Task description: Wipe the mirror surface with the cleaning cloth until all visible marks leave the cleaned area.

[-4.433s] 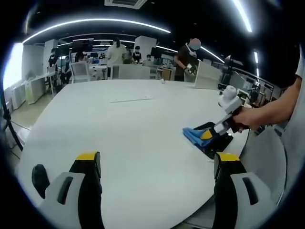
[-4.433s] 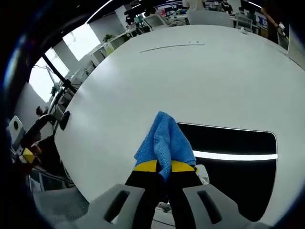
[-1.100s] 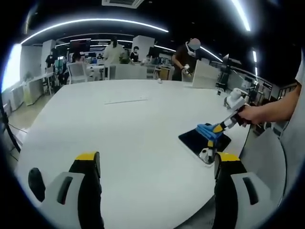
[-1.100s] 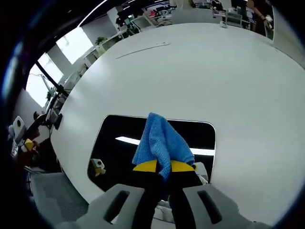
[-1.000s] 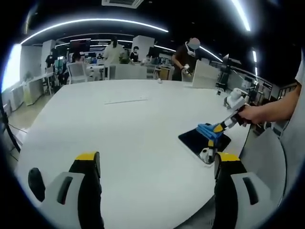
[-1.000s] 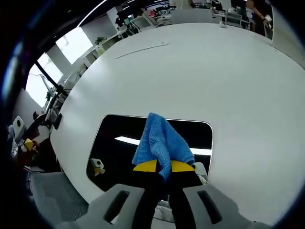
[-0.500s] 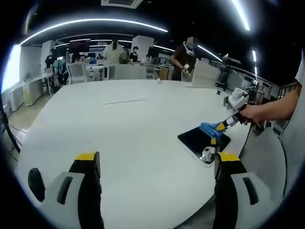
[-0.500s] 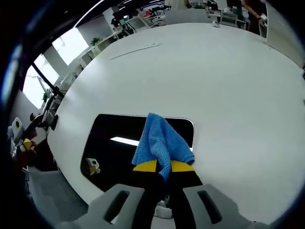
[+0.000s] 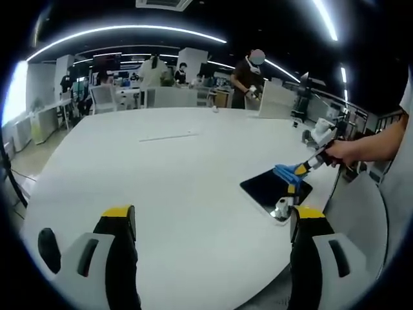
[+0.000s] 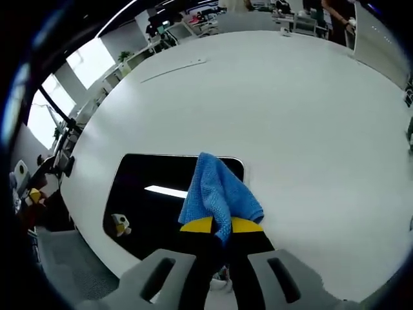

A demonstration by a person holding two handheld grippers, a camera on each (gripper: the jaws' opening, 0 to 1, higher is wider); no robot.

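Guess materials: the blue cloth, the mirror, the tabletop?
Blue cloth: soft knit or microfibre, going by its textured weave and limp folds. Mirror: glossy glass-like sheet, dark, reflecting a ceiling light strip. Tabletop: smooth matte white, probably laminate; can't confirm.

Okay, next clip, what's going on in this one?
A person is wiping a dark mirror that lies flat near the edge of a big white table. The right gripper is shut on a blue cloth and holds it over the mirror's right end. The left gripper is open and empty, above bare table off to the side.
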